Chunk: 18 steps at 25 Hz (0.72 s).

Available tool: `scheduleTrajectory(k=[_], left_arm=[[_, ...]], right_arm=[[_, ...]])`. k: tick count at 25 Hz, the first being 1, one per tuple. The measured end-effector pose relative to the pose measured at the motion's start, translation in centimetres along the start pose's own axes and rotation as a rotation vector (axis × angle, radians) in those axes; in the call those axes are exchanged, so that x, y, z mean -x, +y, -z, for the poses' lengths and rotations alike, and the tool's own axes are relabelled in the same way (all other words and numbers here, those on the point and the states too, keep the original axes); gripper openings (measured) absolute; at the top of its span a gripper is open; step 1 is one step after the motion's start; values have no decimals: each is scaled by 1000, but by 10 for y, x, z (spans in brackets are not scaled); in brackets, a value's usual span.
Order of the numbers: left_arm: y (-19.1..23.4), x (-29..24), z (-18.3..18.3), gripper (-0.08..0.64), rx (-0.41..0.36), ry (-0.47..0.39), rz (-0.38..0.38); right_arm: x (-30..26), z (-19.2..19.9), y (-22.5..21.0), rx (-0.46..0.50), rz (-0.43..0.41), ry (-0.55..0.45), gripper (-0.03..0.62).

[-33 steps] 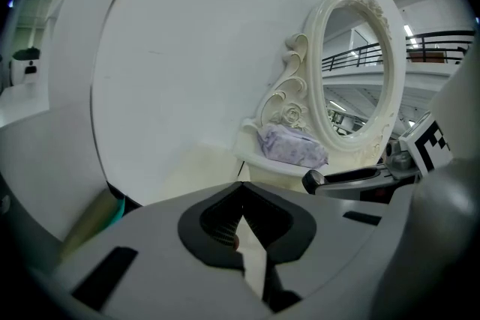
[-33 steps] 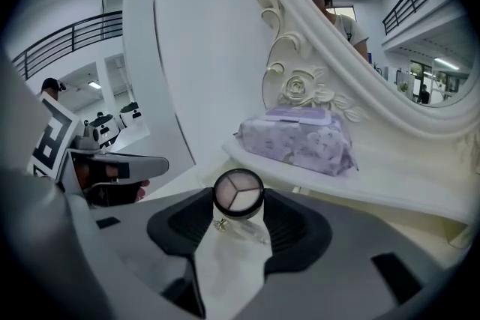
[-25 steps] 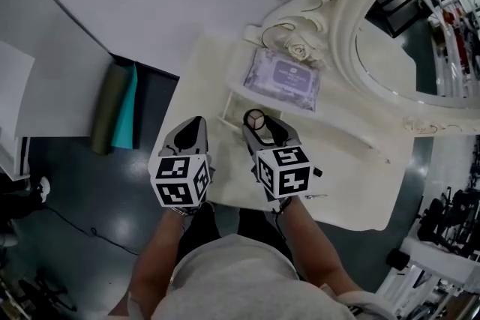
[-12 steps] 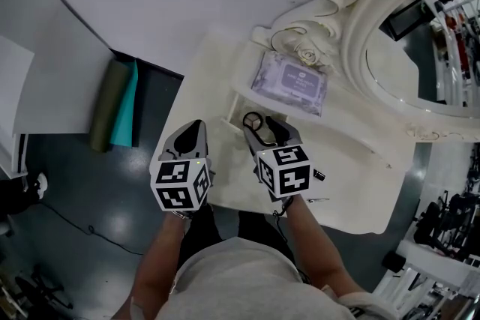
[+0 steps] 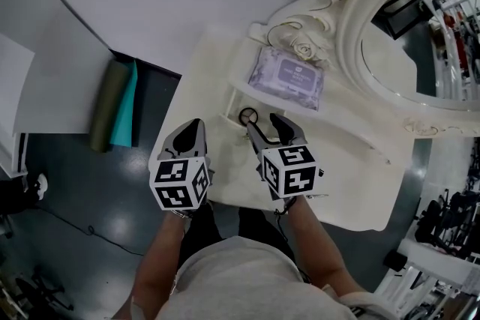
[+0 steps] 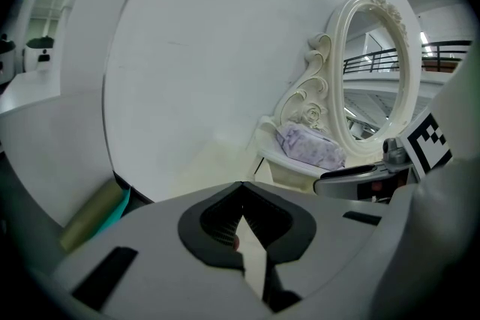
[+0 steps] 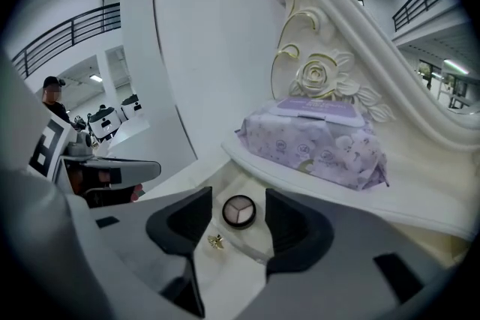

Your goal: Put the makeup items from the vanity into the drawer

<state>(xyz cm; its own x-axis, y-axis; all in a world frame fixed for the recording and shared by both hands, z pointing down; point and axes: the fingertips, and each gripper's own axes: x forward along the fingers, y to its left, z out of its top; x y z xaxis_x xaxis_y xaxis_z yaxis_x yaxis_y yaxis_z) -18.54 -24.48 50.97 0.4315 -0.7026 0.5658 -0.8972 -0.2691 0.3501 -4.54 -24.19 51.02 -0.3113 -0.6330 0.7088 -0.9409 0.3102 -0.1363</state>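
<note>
Compact (image 7: 238, 211) in the drawer (image 7: 244, 249)
Right tongs (image 5: 265, 124) spread wide, not touching it; left tongs (image 6: 241, 217) closed, empty.

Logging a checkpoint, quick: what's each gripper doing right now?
Left gripper: shut, nothing held.
Right gripper: open, empty; the round compact lies free by its jaws.

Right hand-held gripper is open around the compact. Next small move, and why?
Probably pull the right hand-held gripper straight back: its jaws stand apart, and the round compact lies free between them, seemingly inside the open drawer.
</note>
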Motion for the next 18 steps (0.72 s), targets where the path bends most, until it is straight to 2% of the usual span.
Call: scheduleTrajectory(k=[6, 18], left_arm=[[-15, 8, -2, 5, -25, -16, 18], [-68, 45, 2, 6, -79, -67, 68]], right_arm=[[23, -4, -7, -54, 16, -61, 218], [95, 12, -21, -110, 54, -163, 75]])
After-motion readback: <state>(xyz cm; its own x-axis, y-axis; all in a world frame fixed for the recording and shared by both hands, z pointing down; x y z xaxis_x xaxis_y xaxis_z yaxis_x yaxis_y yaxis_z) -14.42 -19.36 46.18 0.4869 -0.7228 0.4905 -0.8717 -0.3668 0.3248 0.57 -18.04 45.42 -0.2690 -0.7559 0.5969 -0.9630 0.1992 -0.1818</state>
